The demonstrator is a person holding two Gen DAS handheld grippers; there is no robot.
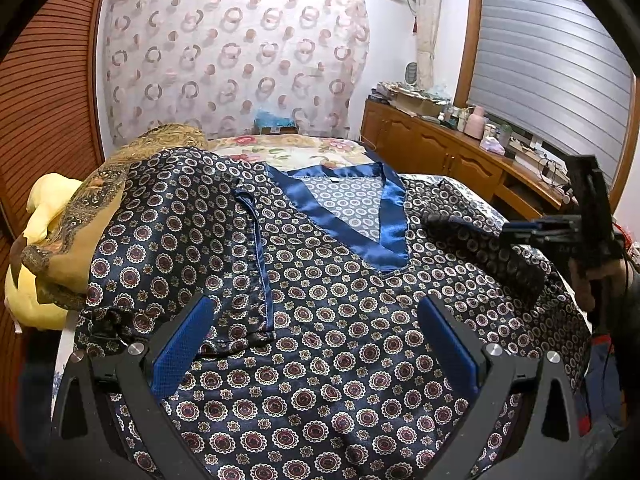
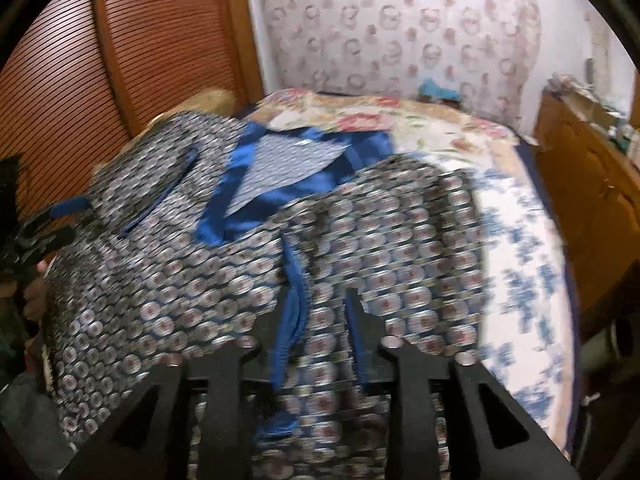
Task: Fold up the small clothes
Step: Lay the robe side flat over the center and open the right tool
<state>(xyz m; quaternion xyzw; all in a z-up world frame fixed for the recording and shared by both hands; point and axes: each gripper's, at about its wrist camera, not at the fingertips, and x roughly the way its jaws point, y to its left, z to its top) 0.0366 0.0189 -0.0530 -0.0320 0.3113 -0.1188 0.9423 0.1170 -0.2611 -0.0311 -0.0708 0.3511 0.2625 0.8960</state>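
Left wrist view: your left hand-held gripper (image 1: 316, 344) hovers with jaws wide apart and nothing between them, over the patterned top (image 1: 340, 312) spread on the bed (image 1: 304, 148). Left sleeve (image 1: 240, 248) is already folded in. Your right hand-held gripper (image 1: 516, 236) sits at the right sleeve (image 1: 472, 232).

Right wrist view: blurred. Sleeve fabric with blue trim (image 2: 292, 320) lies between the narrowed jaws; can't tell if the pads actually pinch. Step looks like the right sleeve fold. Next: confirm grip, carry across the chest, lay flat.
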